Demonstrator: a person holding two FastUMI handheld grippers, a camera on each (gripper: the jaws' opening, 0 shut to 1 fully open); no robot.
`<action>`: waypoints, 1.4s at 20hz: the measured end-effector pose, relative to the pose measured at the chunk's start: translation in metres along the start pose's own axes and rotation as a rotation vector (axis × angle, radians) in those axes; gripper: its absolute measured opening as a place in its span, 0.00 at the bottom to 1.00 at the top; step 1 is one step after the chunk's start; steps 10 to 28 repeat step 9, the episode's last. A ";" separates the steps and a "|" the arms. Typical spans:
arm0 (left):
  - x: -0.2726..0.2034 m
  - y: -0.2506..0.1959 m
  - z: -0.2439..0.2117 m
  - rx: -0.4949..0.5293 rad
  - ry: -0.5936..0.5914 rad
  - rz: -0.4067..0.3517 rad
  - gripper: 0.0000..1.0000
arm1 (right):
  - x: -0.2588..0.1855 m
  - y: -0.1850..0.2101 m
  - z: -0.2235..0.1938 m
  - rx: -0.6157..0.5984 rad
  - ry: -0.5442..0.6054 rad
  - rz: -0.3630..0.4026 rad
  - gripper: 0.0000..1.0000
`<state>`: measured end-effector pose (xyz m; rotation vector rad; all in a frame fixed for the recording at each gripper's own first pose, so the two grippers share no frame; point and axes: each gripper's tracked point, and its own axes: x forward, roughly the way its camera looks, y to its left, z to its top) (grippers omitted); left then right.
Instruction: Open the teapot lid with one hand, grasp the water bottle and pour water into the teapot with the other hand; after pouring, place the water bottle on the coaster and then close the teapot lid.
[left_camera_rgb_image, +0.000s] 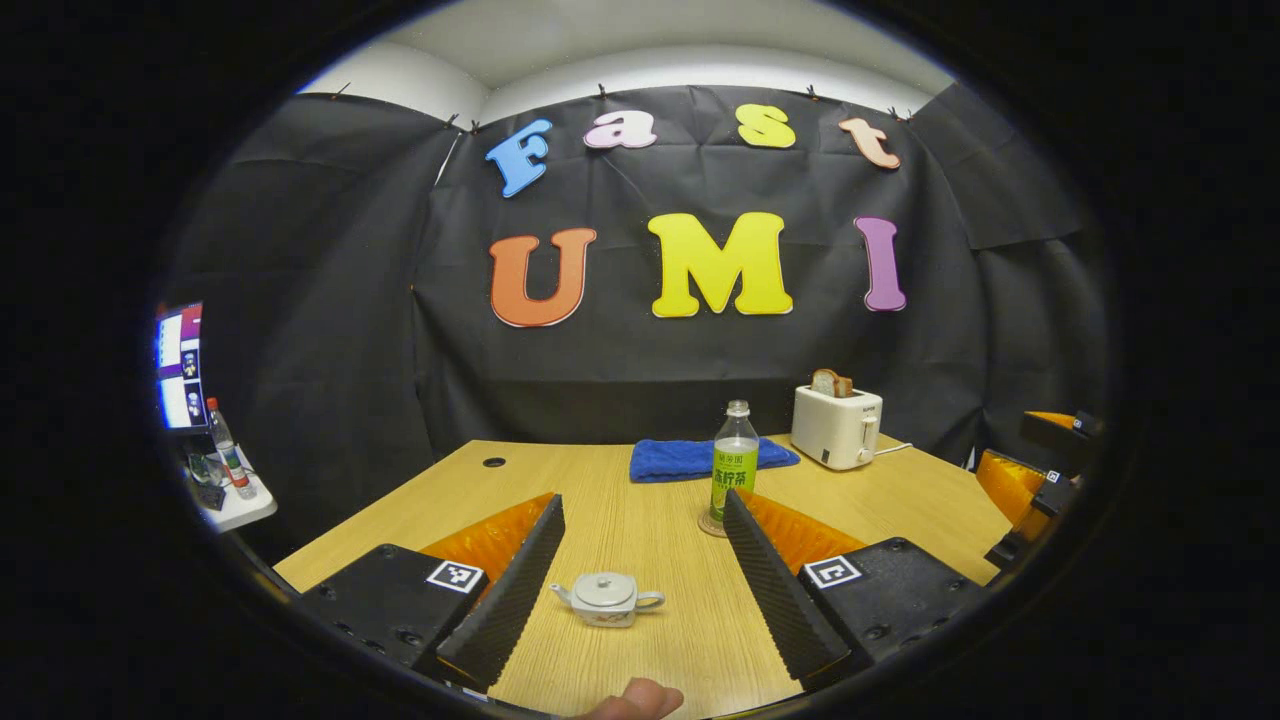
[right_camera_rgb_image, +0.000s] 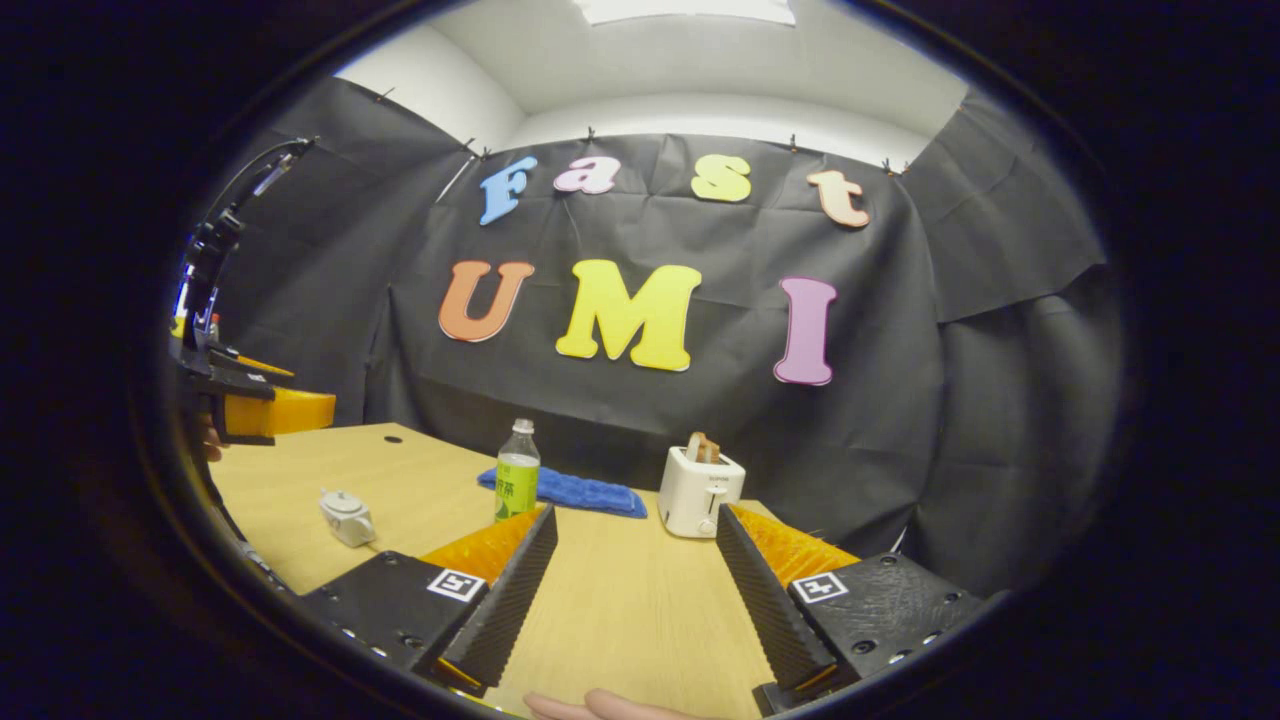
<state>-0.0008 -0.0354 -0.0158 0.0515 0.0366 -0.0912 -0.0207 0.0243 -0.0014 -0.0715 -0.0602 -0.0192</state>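
Hovering above the table (left_camera_rgb_image: 620, 490), the left gripper (left_camera_rgb_image: 640, 580) has its fingers spread wide and grips nothing; the small white teapot (left_camera_rgb_image: 607, 598) sits on the wood between them, lid on, spout toward the left finger and handle toward the right, clear of both. A fingertip (left_camera_rgb_image: 632, 700) shows at the bottom edge. Past the right finger stands the water bottle (left_camera_rgb_image: 735, 462), upright and capped, on a round coaster (left_camera_rgb_image: 708, 525) partly hidden by that finger. Behind it lies a folded blue cloth (left_camera_rgb_image: 690, 458), and beside that a white toaster (left_camera_rgb_image: 836, 426) with a slice of bread in its slot. At the far right edge, part of the other gripper's body is seen

Right gripper (right_camera_rgb_image: 635, 580): fingers likewise apart, empty, over bare table. Seen from here the bottle (right_camera_rgb_image: 517, 472) stands just beyond its left finger, the teapot (right_camera_rgb_image: 346, 516) well off to the left near the table edge, the left gripper (right_camera_rgb_image: 265, 410) above and behind it, the toaster (right_camera_rgb_image: 697, 488) ahead, the cloth (right_camera_rgb_image: 580, 492) between bottle and toaster
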 end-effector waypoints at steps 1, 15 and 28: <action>-0.001 -0.001 -0.001 0.003 0.002 -0.002 1.00 | 0.000 -0.002 0.001 0.003 -0.002 -0.004 0.95; 0.002 -0.001 -0.006 0.041 0.008 0.006 1.00 | 0.010 -0.015 -0.012 0.027 0.028 -0.035 0.94; 0.002 -0.001 -0.006 0.041 0.008 0.006 1.00 | 0.010 -0.015 -0.012 0.027 0.028 -0.035 0.94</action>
